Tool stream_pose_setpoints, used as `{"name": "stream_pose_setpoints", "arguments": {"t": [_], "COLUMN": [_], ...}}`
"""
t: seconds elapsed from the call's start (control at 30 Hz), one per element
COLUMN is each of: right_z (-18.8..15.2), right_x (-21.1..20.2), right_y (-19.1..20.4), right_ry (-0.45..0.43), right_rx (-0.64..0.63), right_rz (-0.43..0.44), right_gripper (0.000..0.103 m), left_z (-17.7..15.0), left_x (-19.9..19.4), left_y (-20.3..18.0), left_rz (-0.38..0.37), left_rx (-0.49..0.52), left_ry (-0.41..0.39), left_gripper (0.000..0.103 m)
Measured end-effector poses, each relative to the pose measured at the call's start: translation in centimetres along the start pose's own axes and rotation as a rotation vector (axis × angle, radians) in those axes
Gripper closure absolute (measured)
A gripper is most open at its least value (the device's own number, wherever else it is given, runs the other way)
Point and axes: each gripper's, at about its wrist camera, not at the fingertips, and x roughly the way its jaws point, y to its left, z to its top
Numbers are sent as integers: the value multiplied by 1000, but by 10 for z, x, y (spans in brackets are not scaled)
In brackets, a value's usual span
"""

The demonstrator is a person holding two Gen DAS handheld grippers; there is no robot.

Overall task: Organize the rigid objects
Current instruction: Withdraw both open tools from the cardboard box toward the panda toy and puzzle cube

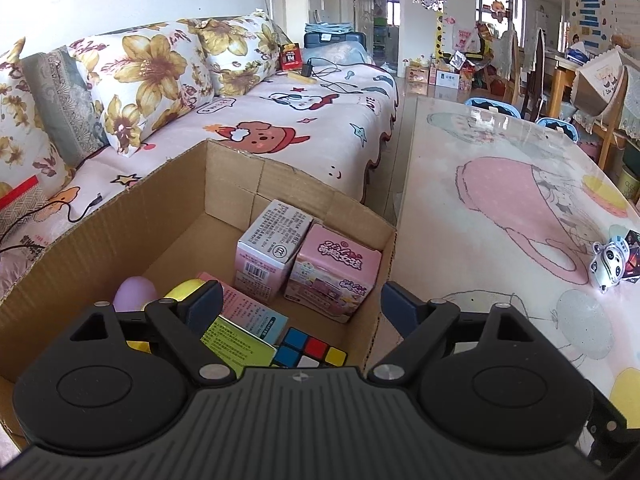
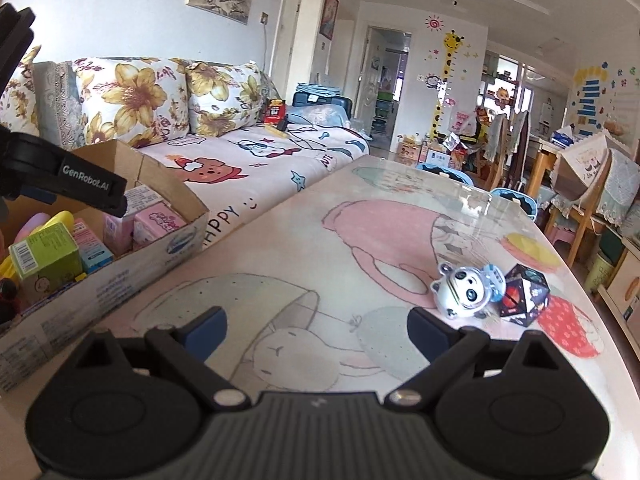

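Note:
A cardboard box (image 1: 132, 216) stands on the table's left edge and also shows in the right wrist view (image 2: 120, 280). It holds pink cartons (image 1: 332, 268), a grey-white carton (image 1: 272, 248), a green carton (image 1: 236, 340), a Rubik's cube (image 1: 312, 348), a purple egg (image 1: 134, 292) and a yellow item. My left gripper (image 1: 300, 304) is open and empty over the box; it shows at the left of the right wrist view (image 2: 64, 180). My right gripper (image 2: 316, 328) is open and empty low over the table. A panda figure (image 2: 464, 284) and a dark polyhedron toy (image 2: 524, 296) stand on the table to its right.
The table (image 2: 280, 248) has a glossy cartoon-print cover. A sofa (image 1: 280, 120) with floral pillows runs behind the box. Chairs and cluttered furniture (image 2: 580, 184) stand past the table's far end. The panda figure also shows in the left wrist view (image 1: 610, 264).

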Motion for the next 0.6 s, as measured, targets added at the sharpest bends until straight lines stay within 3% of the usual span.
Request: {"name": "stream_pose_setpoints", "arguments": {"t": [0.6], "right_z": [-21], "right_x": [-9], "right_y": [-73], "right_ry": [3], "right_rx": [114], "right_rz": [-102], "right_gripper": [6], "left_z": [-10], "left_x": [-5], "left_y": [-12], "left_rz": [-42], "left_rx": [108], "left_ry": [21], "left_gripper": [0]}}
